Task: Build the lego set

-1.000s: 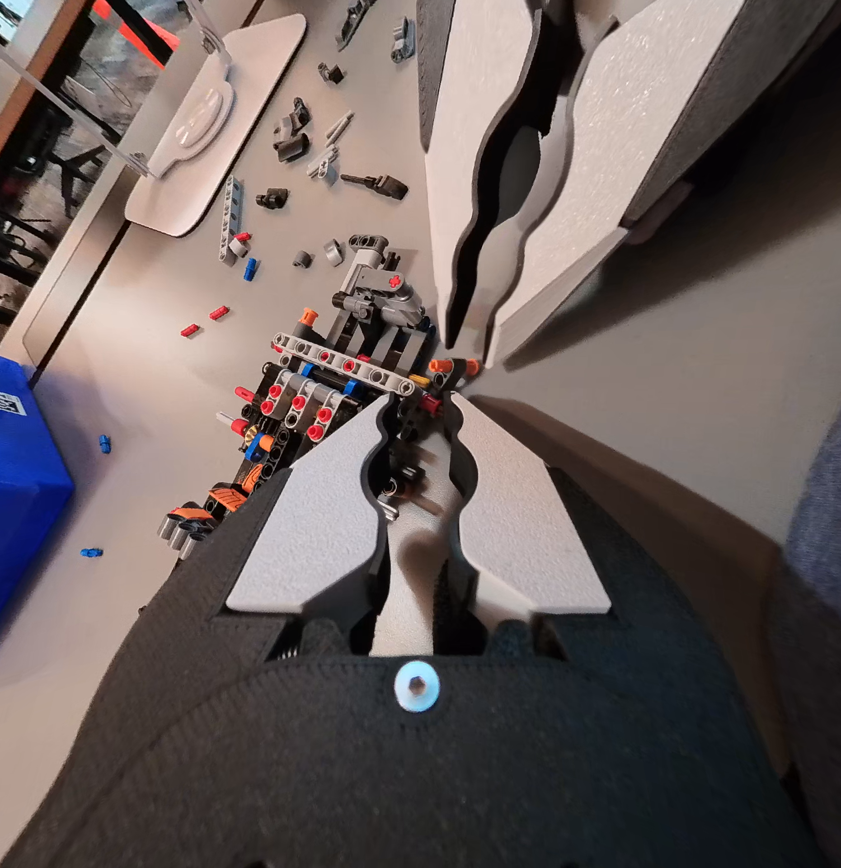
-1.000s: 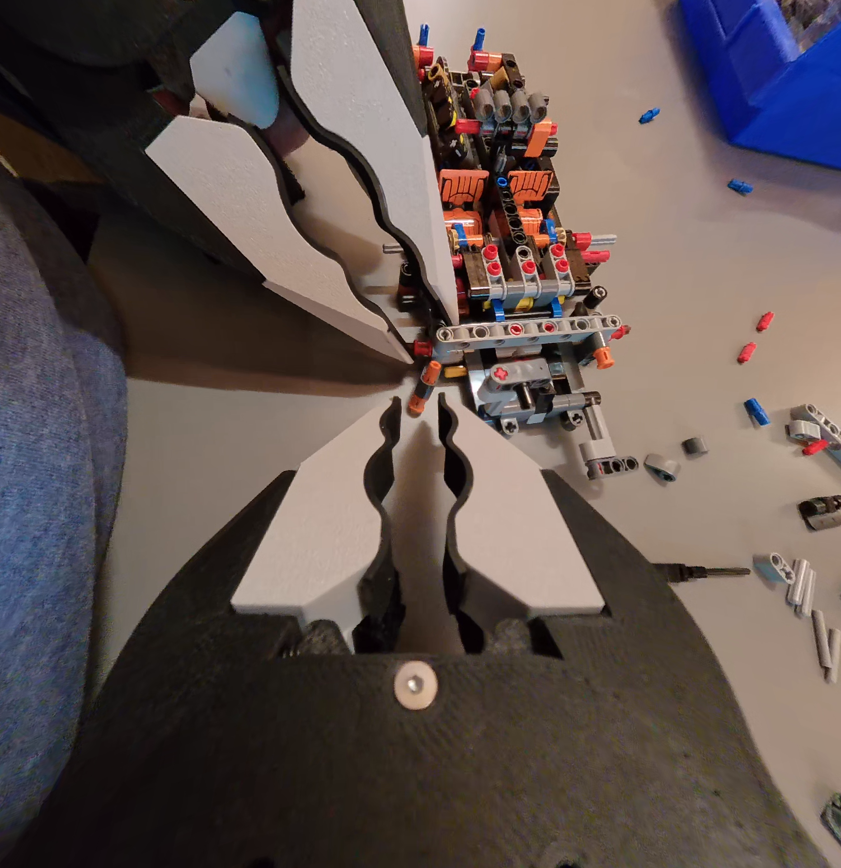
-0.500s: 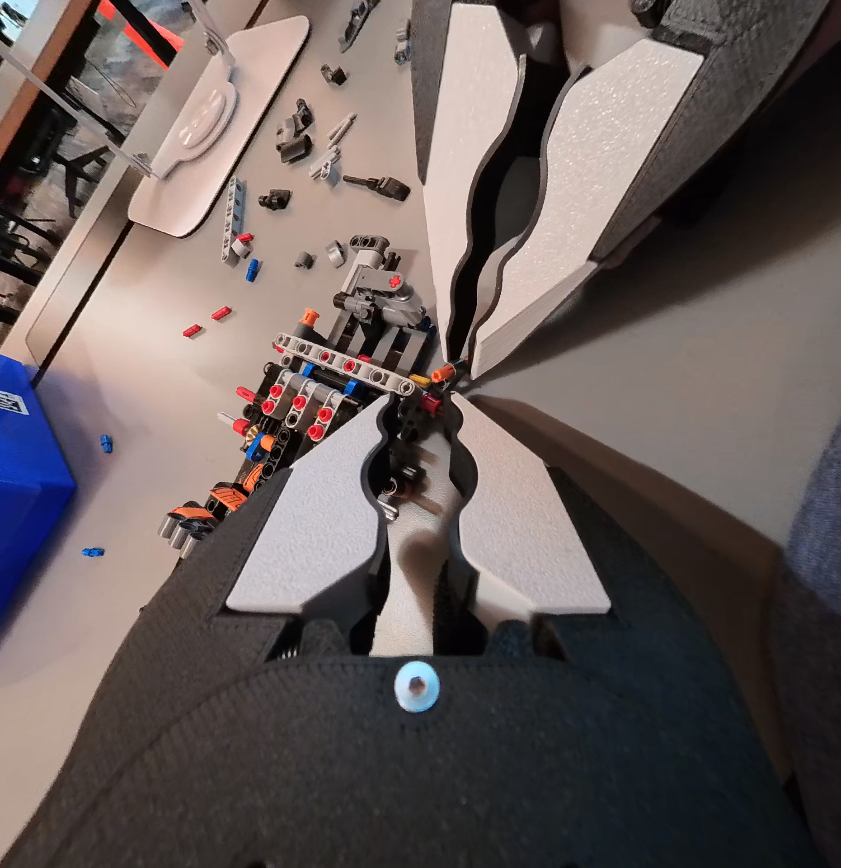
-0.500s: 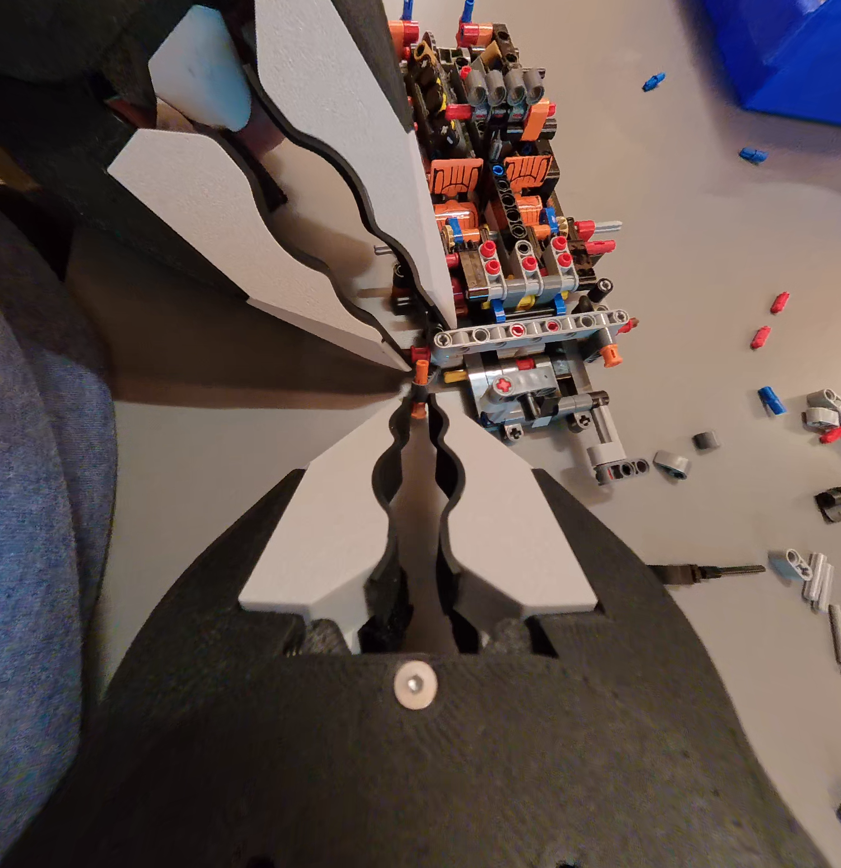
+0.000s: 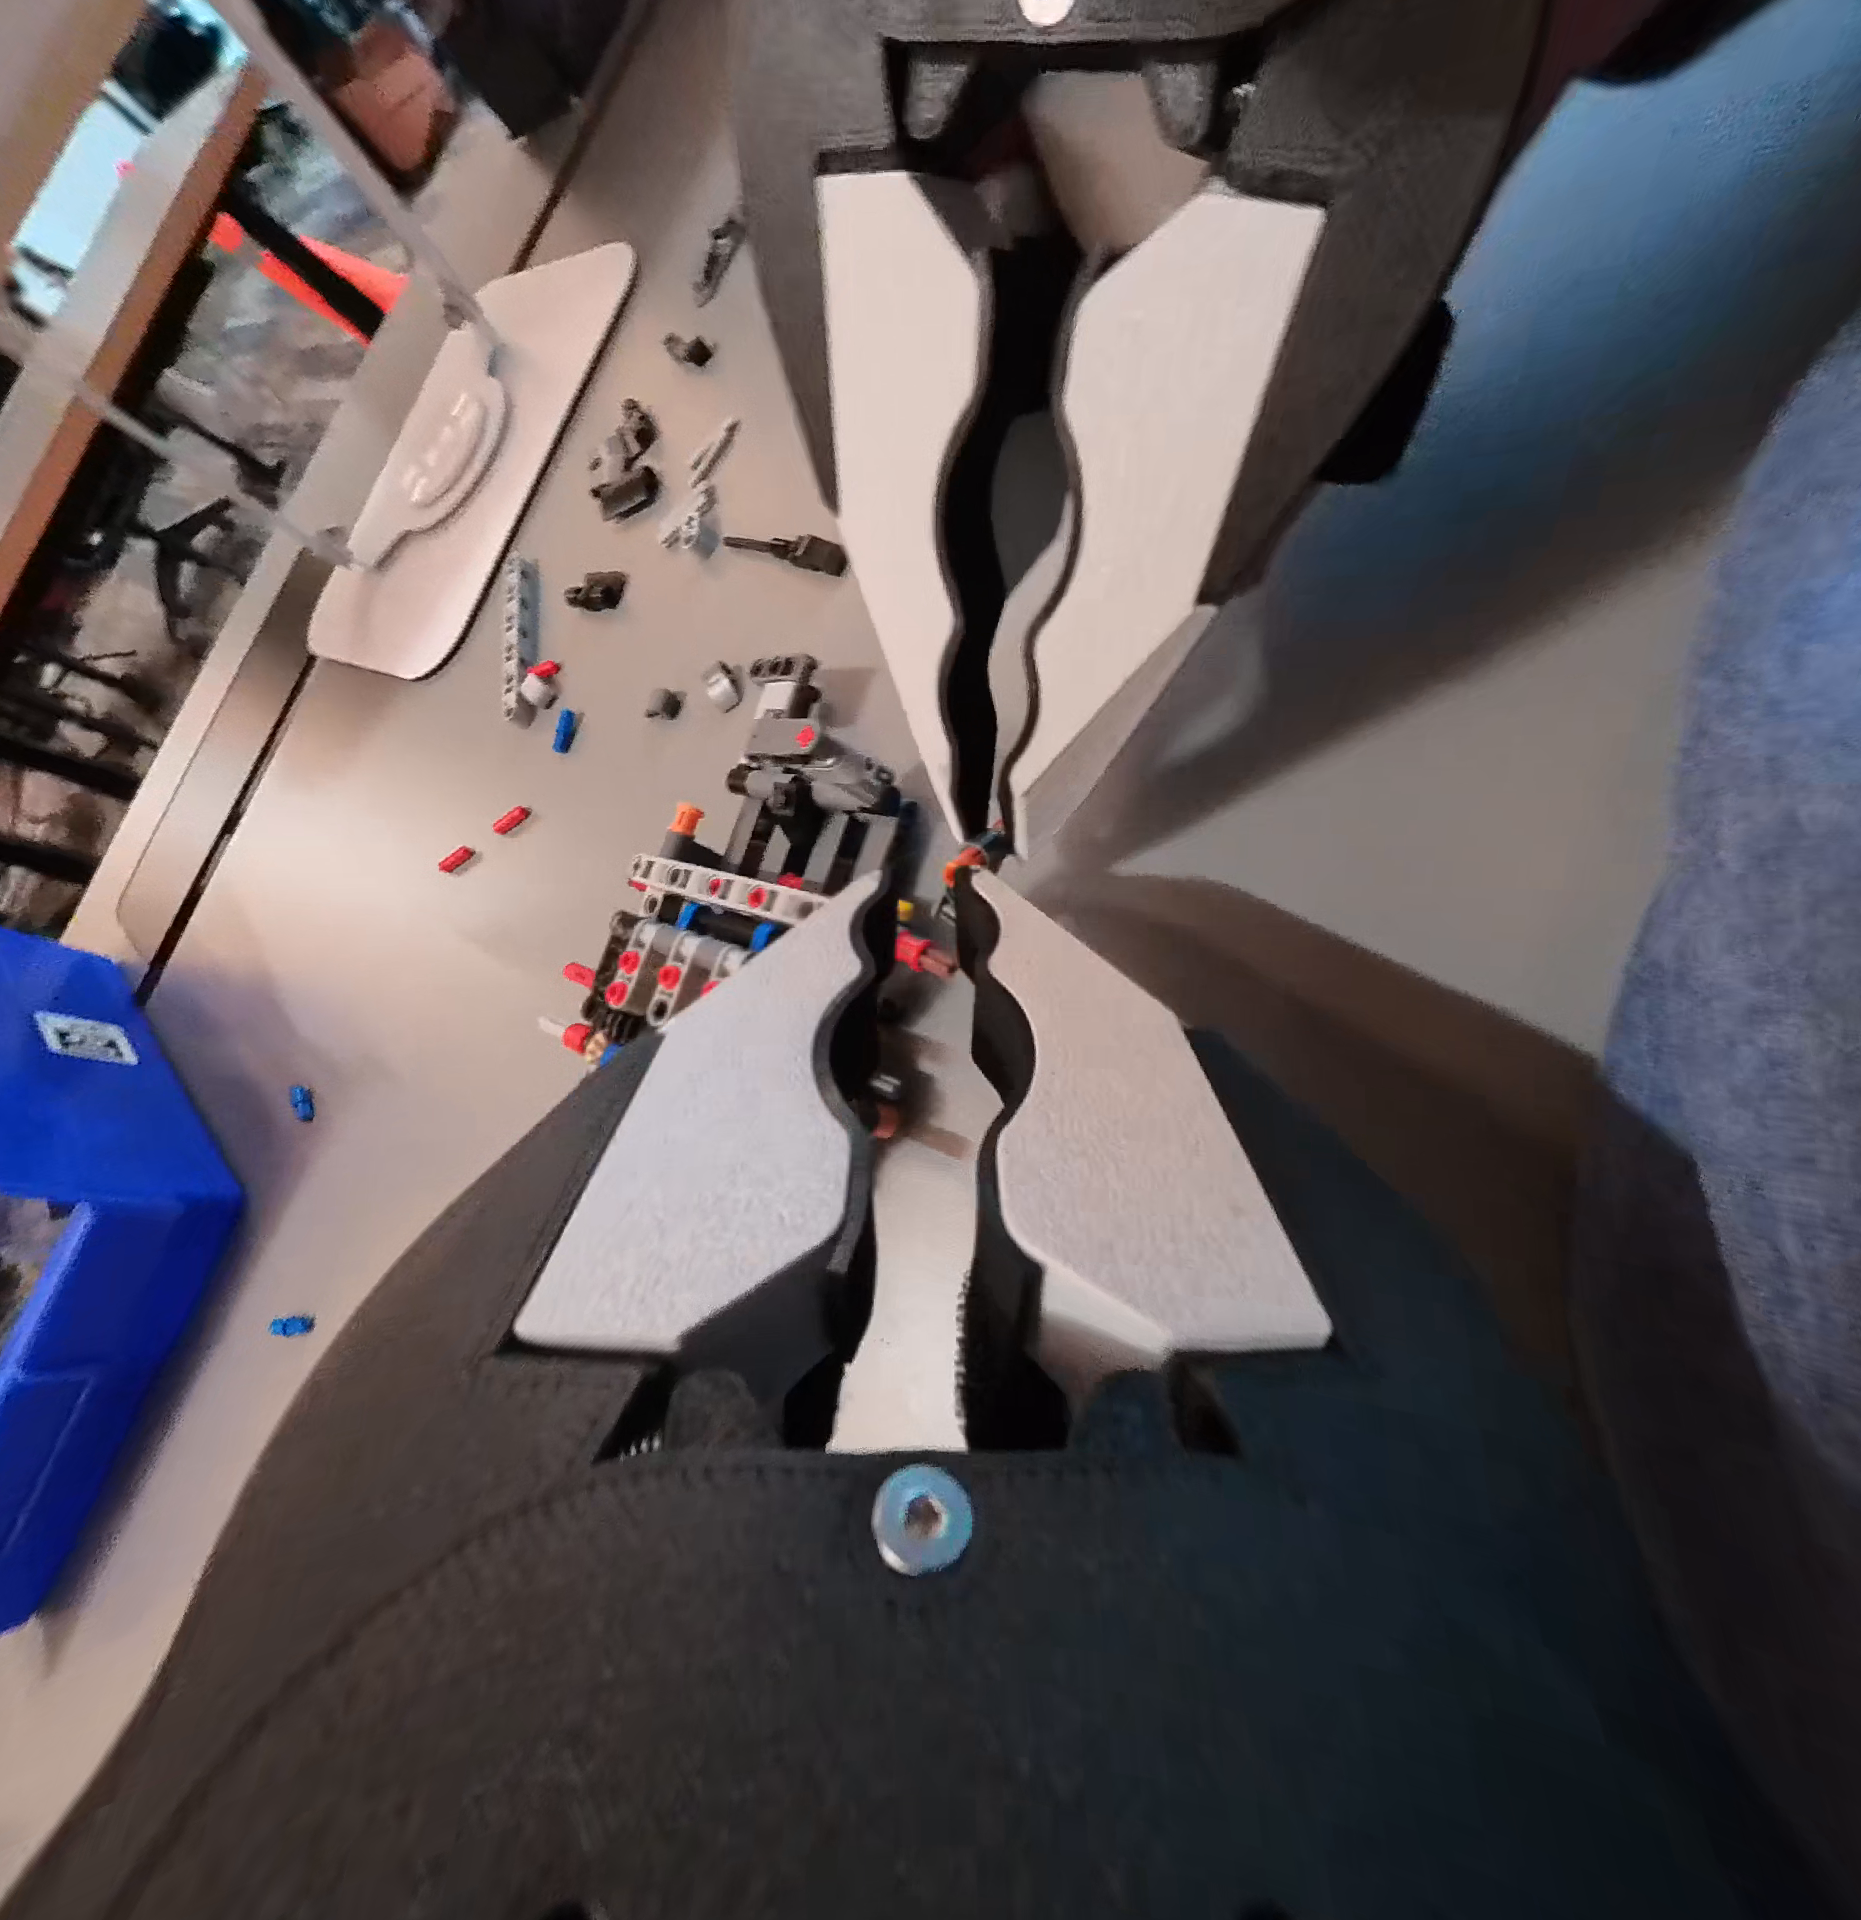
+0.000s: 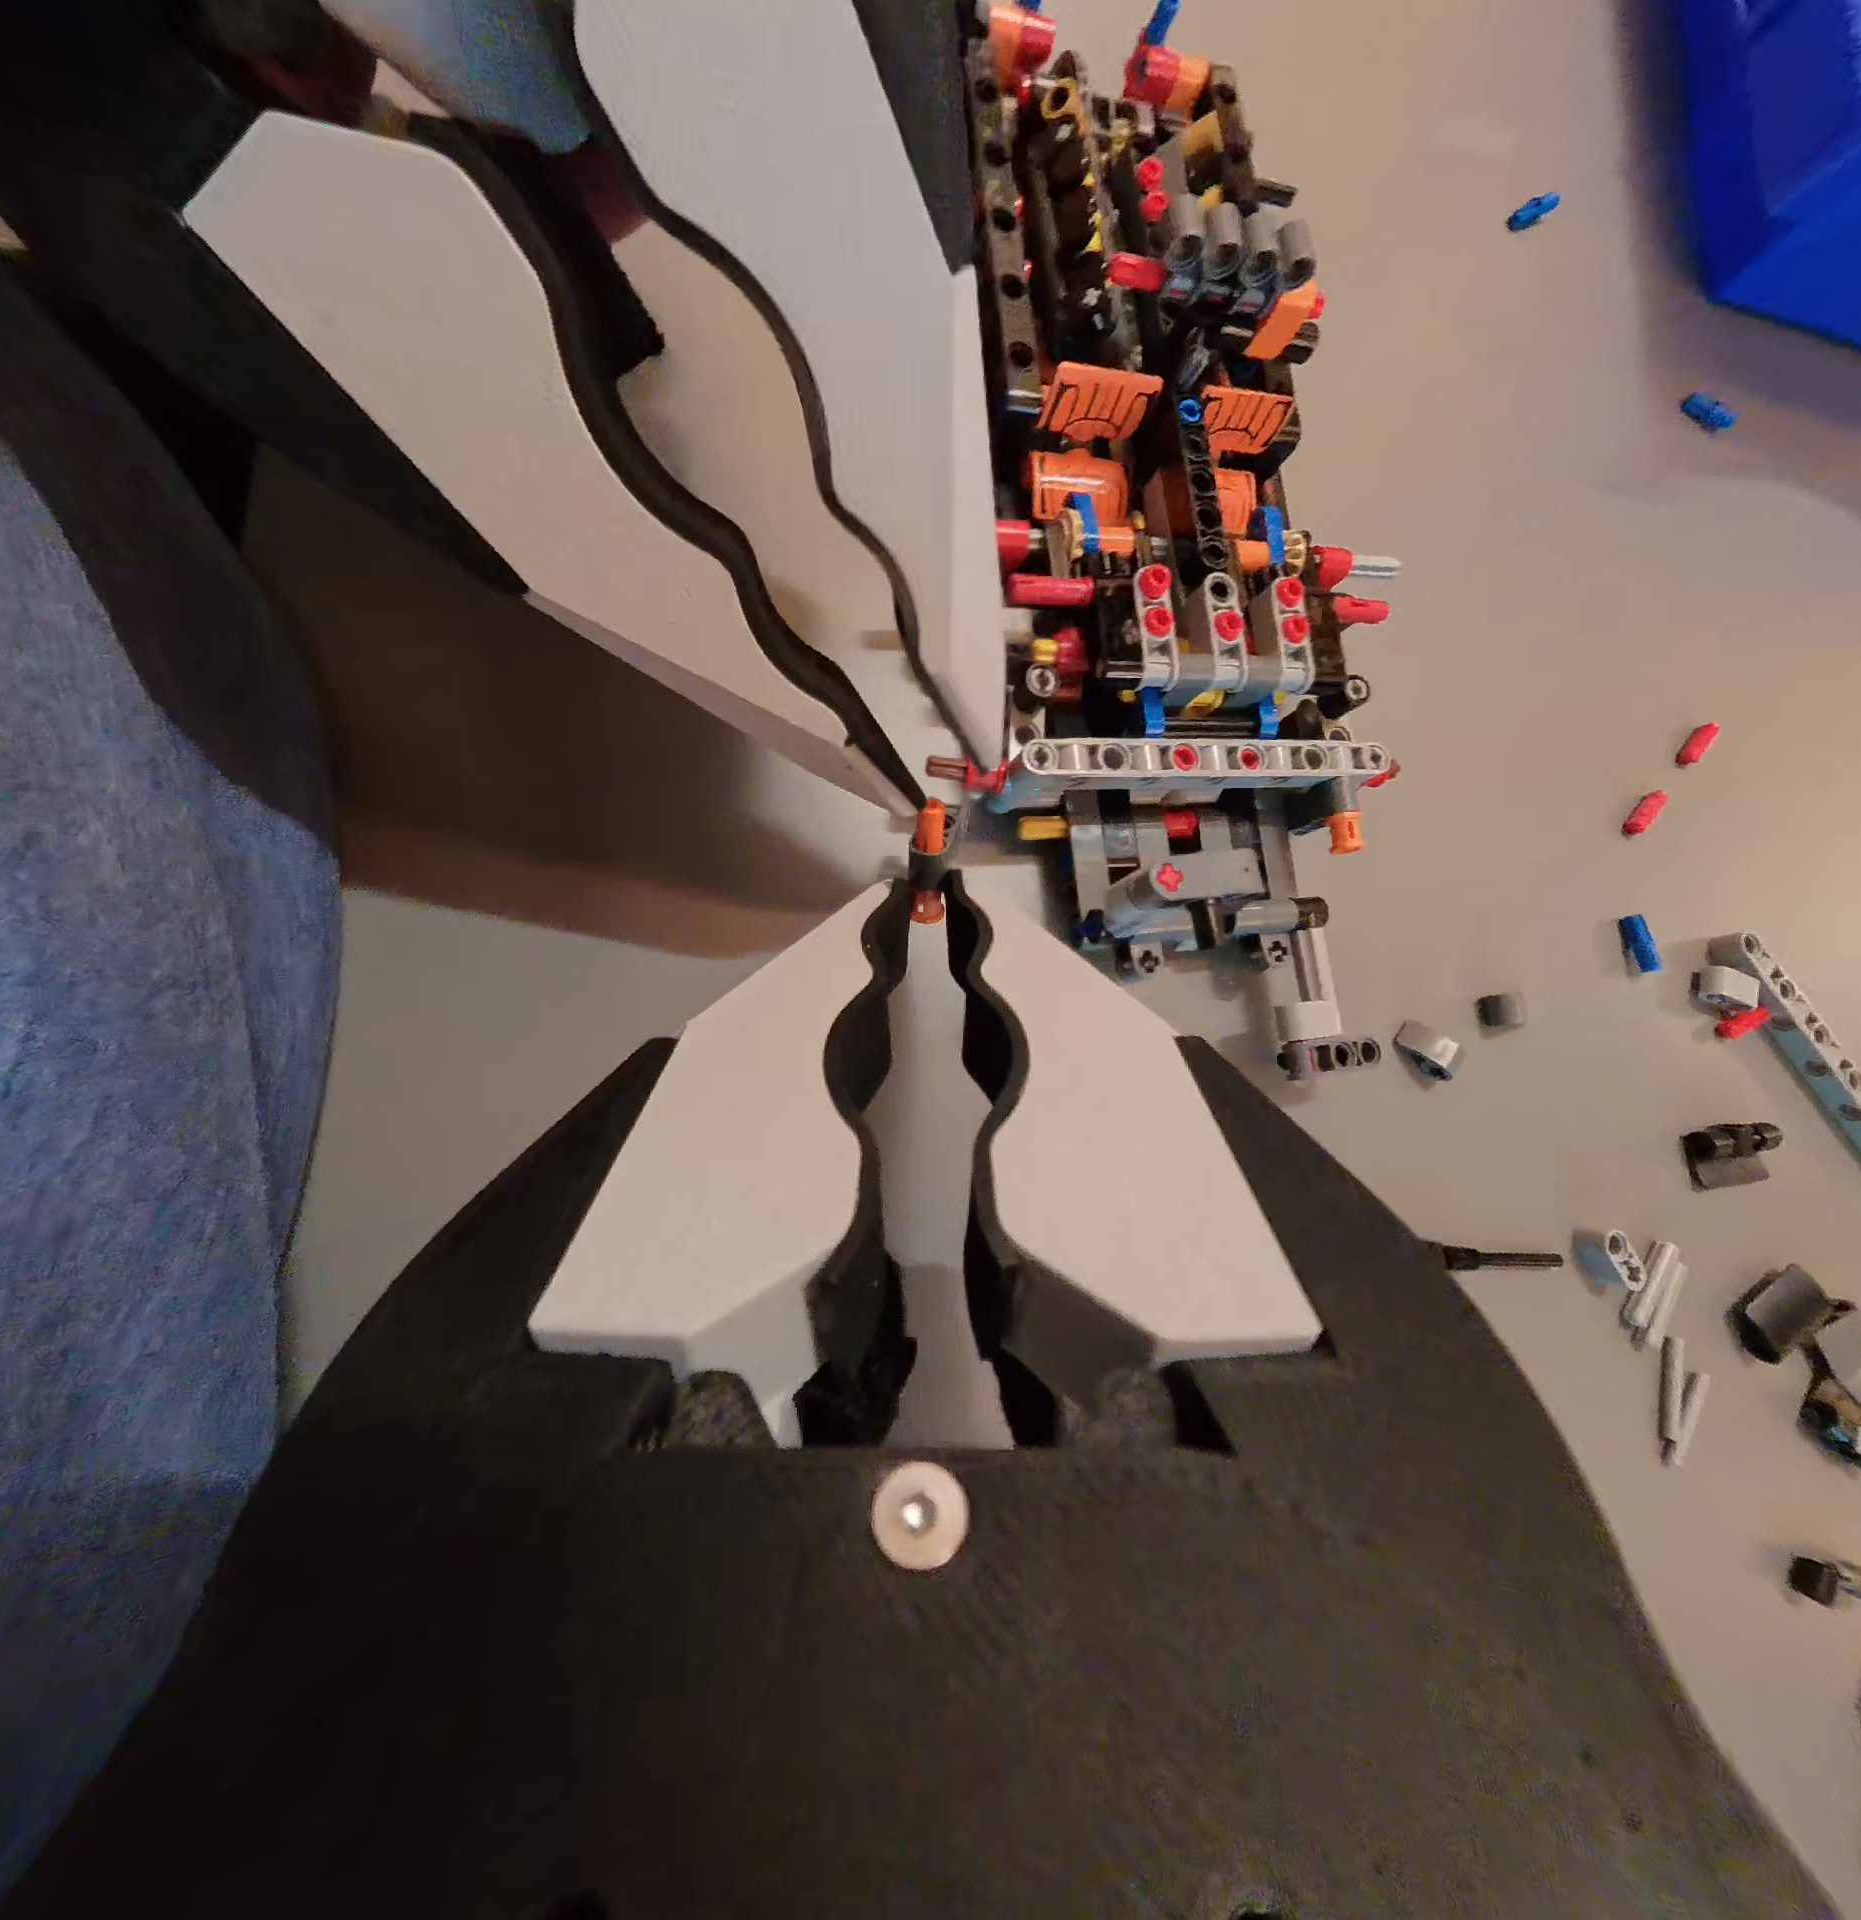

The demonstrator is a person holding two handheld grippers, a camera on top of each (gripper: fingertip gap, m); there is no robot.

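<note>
Our right gripper (image 6: 921,894) pinches the orange pin (image 6: 928,826); our left gripper (image 5: 931,894) clamps the model (image 6: 1165,582), loose parts (image 6: 1653,1288) strewn beside.

text: none legible | blue bin (image 5: 84,1195): white code sticker (image 5: 84,1039), too blurred to read

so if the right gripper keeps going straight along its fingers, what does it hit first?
The right gripper, already pinching the orange-tipped pin, would likely meet the left gripper tips just beyond; depth is unclear.
</note>
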